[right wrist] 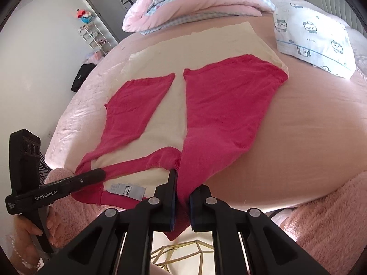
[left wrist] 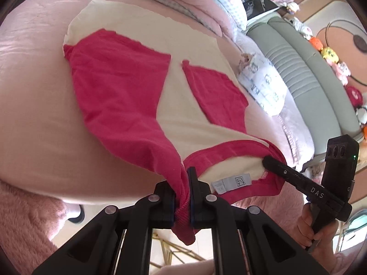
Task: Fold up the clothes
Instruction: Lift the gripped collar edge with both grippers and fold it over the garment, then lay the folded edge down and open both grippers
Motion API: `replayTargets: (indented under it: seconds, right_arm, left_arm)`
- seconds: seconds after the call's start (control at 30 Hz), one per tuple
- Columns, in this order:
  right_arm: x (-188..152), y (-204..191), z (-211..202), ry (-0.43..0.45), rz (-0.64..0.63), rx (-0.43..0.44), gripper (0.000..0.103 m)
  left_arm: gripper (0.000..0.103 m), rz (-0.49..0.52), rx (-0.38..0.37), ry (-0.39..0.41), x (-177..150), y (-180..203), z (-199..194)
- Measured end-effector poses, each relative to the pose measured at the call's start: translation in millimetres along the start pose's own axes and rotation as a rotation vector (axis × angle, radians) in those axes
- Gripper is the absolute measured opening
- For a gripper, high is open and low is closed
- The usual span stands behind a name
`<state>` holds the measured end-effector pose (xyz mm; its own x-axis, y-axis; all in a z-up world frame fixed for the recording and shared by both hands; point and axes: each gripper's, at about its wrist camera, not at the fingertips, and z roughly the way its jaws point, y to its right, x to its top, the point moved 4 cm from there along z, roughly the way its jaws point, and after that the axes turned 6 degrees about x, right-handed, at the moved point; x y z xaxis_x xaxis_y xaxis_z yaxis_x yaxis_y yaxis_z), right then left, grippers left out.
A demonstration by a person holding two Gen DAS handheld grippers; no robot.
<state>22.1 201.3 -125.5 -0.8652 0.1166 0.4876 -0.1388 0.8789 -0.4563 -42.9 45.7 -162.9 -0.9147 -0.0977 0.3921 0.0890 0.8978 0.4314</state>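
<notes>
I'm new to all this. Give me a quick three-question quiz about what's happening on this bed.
1. True or false: both sleeves of the shirt lie folded inward over its cream body.
2. What does the left hand-held gripper clamp? A) pillow B) red collar C) care label
3. What grips the collar's other end?

Key: 1 true. 2 B. 3 the right hand-held gripper, also shut on the collar.

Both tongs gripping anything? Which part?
Yes. The left tongs and right tongs each pinch the red-and-cream shirt at the red collar band, either side of the neck.
</notes>
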Motion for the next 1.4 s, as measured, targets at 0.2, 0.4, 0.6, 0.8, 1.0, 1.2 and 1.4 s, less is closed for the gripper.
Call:
replayTargets:
  seconds: [0.2, 0.4, 0.6, 0.8, 1.0, 1.2, 1.4]
  right_arm:
    - [60.0, -6.2, 8.1, 0.047, -0.062, -0.003, 0.007]
    - [126.9, -2.5, 39.5, 0.038, -0.078, -0.015, 0.008]
    - [167.2, 25.1, 93.0, -0.016, 0.01, 0.022, 0.009]
    - [201.3, 34.0, 121.6, -0.011, -0.011, -0.014, 0.009]
    - [232.6, 67.8, 168.8, -0.055, 0.072, -0.029, 0.014]
    - [237.3, 90.0, 193.9, -0.102, 0.17, 0.089, 0.02]
    - [259.0, 90.2, 157.6, -0.024, 0.294, 0.254, 0.04]
  left_arm:
    - [0.007, 0.023, -0.018, 0.058, 57.5, 8.9, 4.3]
    - [0.007, -0.063, -0.069, 0.031, 128.2, -4.4, 37.1]
    - [0.007, -0.184, -0.079, 0.01, 163.0, -35.1, 79.6]
    - [0.007, -0.139, -0.049, 0.018, 211.0, -33.3, 103.0]
    - [0.026, -0.161, -0.073, -0.078, 239.7, -55.8, 159.8]
    - [0.055, -0.216, -0.11, 0.017, 243.1, -73.1, 141.2]
    - [0.061, -0.228, 0.023, 0.121, 235.3, -93.3, 110.4]
